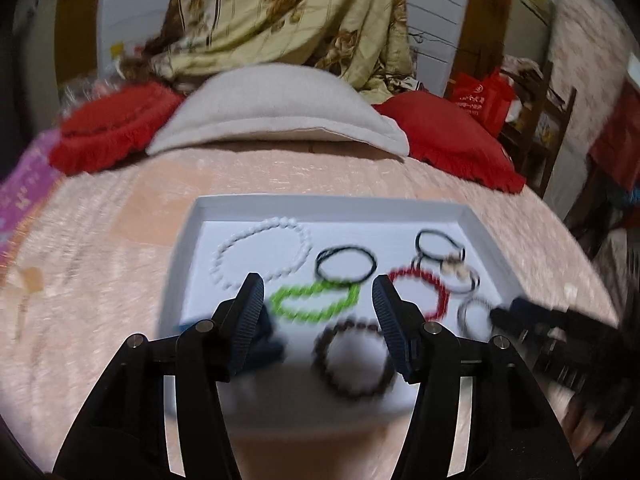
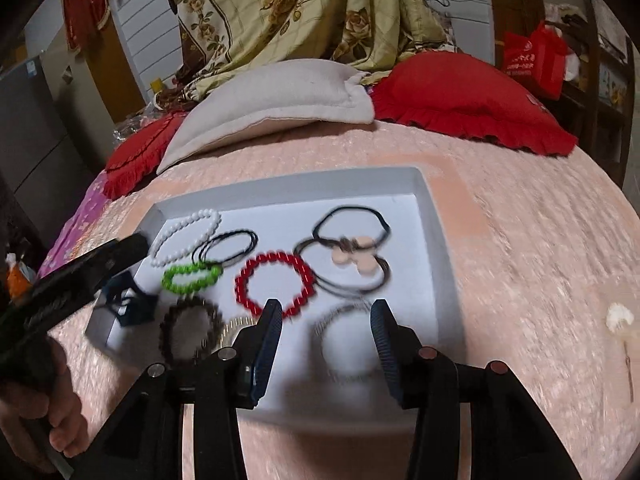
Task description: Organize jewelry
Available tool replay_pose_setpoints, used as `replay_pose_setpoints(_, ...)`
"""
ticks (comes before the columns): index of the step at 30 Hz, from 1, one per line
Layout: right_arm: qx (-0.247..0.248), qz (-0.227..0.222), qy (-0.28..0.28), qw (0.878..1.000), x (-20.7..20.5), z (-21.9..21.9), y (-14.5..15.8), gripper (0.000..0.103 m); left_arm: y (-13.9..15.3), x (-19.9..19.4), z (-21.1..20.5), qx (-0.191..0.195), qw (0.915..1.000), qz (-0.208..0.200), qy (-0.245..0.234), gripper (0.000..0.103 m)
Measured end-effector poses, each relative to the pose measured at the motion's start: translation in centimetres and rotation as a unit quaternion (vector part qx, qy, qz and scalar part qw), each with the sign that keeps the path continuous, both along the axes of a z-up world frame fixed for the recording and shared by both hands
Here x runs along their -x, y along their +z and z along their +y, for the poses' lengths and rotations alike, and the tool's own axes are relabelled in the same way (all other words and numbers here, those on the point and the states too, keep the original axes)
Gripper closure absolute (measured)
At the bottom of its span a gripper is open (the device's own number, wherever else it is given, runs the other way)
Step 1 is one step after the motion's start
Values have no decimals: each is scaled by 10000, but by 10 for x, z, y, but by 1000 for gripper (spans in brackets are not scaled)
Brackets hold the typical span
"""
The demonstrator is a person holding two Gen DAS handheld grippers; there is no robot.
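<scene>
A white tray (image 1: 328,204) (image 2: 280,188) lies on the bed with several bracelets and hair ties in it. My left gripper (image 1: 318,284) hovers open above the green bracelet (image 1: 280,302) and a dark brown bead bracelet (image 1: 322,348), holding nothing. Beside its left finger lies a dark blue scrunchie (image 1: 272,344). My right gripper (image 2: 327,306) is open and empty over a blurred silvery bracelet (image 2: 324,324), just in front of the red bracelet (image 2: 244,284). A white bead bracelet (image 2: 186,236) and hair ties with beige discs (image 2: 360,254) lie farther back.
The tray rests on a pink bedspread (image 2: 520,240). A grey pillow (image 2: 280,92) and red pillows (image 2: 460,92) lie behind it, with a floral cloth (image 2: 280,8) above. A small white item (image 2: 620,318) sits on the bed at right. A hand (image 2: 60,420) holds the left gripper.
</scene>
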State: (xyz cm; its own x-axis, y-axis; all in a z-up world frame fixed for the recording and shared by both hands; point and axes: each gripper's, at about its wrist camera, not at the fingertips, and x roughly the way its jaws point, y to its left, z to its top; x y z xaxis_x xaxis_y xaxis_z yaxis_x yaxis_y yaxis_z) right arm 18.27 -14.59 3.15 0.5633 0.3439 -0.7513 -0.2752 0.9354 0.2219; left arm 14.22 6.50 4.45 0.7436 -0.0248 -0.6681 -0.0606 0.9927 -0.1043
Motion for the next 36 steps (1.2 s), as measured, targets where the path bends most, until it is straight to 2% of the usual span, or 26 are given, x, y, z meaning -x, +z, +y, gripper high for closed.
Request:
replay_pose_setpoints(4,-116,118,-42,9999,20,-20,-5,59,-8,37,12,-213,9993,84,280,47)
replay_pose_setpoints(9,-136,62,16,9999,29,-26,-7,59,-33,36,29,-506,9934,628,818,47)
replay_pose_setpoints(11,-183,3,8,9998,31,-27,-8,57,-37,33,30,-680,9915,638,912,46)
replay_pose_setpoints(13,-186,-55,33,9998,33,-27,-8,56,-45,30,35,-471,9908,893,900,45)
replay_pose_setpoints(16,-131,-78,29,9999,33,-28,-9,56,-46,40,42,41,9913,963,899,45)
replay_pose_setpoints(21,-171,-27,-7,9998,42,-40,-8,55,-43,73,28,-6,9926,909,800,42)
replay_pose_setpoints(26,-131,80,77,9999,73,-46,-6,47,-40,109,14,-87,9931,840,819,41)
replay_pose_setpoints(28,-43,4,19,10000,88,-48,-1,46,-31,124,10,-165,9938,606,912,42)
replay_pose_setpoints(30,1,-402,-101,9991,107,-51,14,46,-9,139,10,-148,9942,76,1063,41)
replay_pose_setpoints(32,-147,-837,25,9964,130,-51,35,34,18,162,6,-84,9926,-558,1079,26)
replay_pose_setpoints(34,-63,-1331,47,9911,159,-49,53,6,41,182,-3,-240,9882,-1089,1046,0)
replay_pose_setpoints(35,5,-1533,65,9882,172,-46,59,0,49,191,-9,-391,9854,-1303,1022,0)
replay_pose_setpoints(36,59,-1721,115,9850,183,-44,64,0,54,195,-12,-505,9842,-1386,984,0)
